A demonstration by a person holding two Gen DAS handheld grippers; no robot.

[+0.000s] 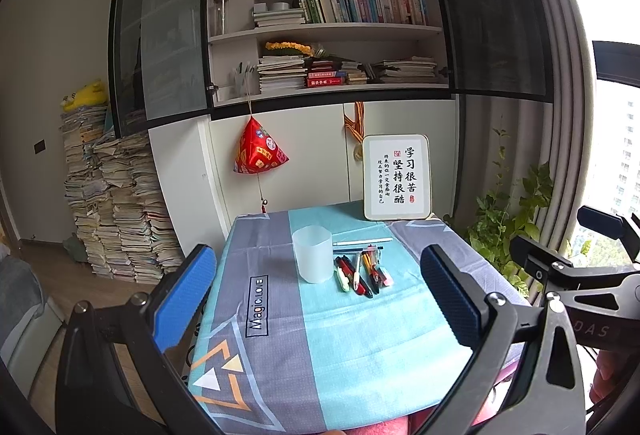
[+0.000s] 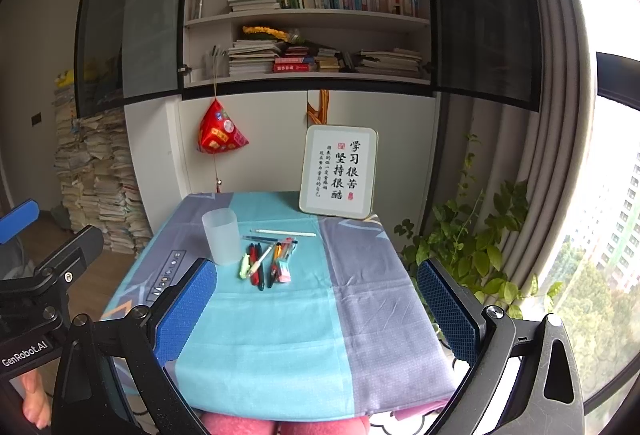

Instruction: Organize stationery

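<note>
A frosted translucent cup [image 1: 312, 254] [image 2: 221, 235] stands upright on the teal and grey tablecloth [image 1: 352, 339] [image 2: 280, 335]. Just right of it lies a loose bunch of pens and markers [image 1: 362, 269] [image 2: 266, 261], with a pink eraser [image 2: 285, 272] at its near right and a white pen [image 1: 362, 242] [image 2: 285, 232] lying crosswise behind. My left gripper [image 1: 320, 295] is open, held well short of the table's near edge with nothing between its blue pads. My right gripper [image 2: 320, 309] is likewise open and holds nothing.
A framed calligraphy sign [image 1: 397, 177] [image 2: 339, 171] leans at the table's back right. Behind it stand white cabinets with bookshelves and a hanging red pouch [image 1: 259, 152]. Tall paper stacks [image 1: 116, 207] fill the floor at left; a leafy plant [image 2: 476, 247] and curtain flank the right.
</note>
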